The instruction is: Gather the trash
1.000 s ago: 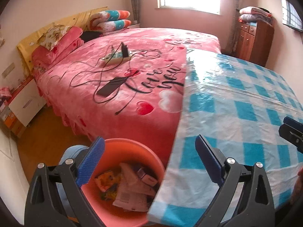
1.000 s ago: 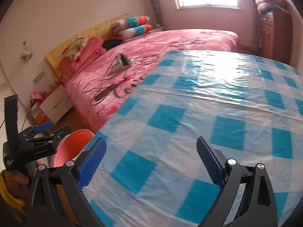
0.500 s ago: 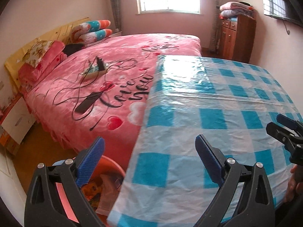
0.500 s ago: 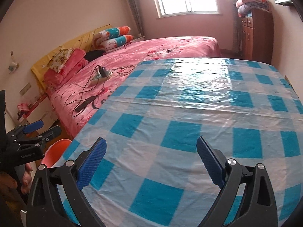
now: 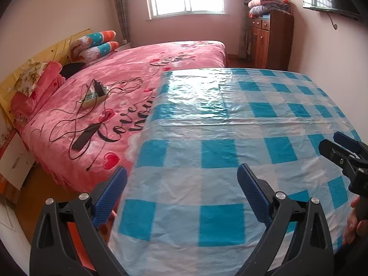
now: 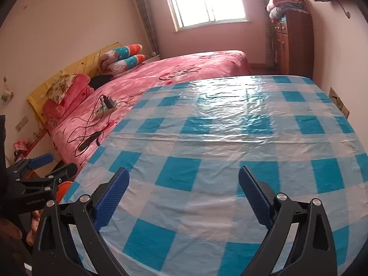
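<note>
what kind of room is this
A home bedroom, most likely: a bed with a pink cover and stacked pillows, a wooden cabinet topped with folded blankets, and a table under checked plastic.

Both wrist views look forward and slightly down along their jaws from close above the near edge of the checked worktop [image 5: 220, 119], sharing it, the pink bed [image 6: 202, 66] and window [image 6: 207, 0] beyond.

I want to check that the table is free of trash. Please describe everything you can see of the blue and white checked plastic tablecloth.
The blue and white checked plastic tablecloth is glossy and wrinkled, with fold creases and window glare at its far end. It covers the table and hangs over the near-left edge. It stands beside the pink bed. Nothing lies on it.
</note>
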Demonstrator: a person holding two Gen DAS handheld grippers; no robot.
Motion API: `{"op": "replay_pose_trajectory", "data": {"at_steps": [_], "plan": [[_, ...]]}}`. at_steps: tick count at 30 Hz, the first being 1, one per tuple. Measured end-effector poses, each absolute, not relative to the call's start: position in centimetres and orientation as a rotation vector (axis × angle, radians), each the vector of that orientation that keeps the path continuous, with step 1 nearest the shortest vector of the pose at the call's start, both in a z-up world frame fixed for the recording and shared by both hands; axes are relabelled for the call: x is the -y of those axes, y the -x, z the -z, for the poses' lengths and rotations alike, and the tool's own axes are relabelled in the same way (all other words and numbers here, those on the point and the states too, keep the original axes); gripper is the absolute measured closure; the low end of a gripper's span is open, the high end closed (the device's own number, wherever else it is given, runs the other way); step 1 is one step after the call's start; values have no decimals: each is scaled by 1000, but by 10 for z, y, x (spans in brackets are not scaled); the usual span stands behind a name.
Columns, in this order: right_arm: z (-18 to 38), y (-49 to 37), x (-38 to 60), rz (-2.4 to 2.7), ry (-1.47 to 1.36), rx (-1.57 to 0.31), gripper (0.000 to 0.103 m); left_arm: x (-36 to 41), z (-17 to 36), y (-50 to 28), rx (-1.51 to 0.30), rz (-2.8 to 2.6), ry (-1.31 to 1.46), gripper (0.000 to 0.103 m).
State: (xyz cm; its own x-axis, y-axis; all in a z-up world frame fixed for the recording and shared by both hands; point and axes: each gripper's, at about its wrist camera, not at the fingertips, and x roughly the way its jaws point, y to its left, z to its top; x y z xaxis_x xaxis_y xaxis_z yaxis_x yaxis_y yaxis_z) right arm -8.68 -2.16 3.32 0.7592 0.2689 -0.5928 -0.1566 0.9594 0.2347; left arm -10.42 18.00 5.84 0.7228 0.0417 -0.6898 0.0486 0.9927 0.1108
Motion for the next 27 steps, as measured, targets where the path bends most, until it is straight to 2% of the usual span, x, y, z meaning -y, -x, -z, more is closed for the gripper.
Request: {"op": "replay_pose_trajectory", "data": {"at_steps": [27], "plan": [[-40,98,115,-2,-196,-578,8,-85,-60,72,-744,79,-157,6]]}}
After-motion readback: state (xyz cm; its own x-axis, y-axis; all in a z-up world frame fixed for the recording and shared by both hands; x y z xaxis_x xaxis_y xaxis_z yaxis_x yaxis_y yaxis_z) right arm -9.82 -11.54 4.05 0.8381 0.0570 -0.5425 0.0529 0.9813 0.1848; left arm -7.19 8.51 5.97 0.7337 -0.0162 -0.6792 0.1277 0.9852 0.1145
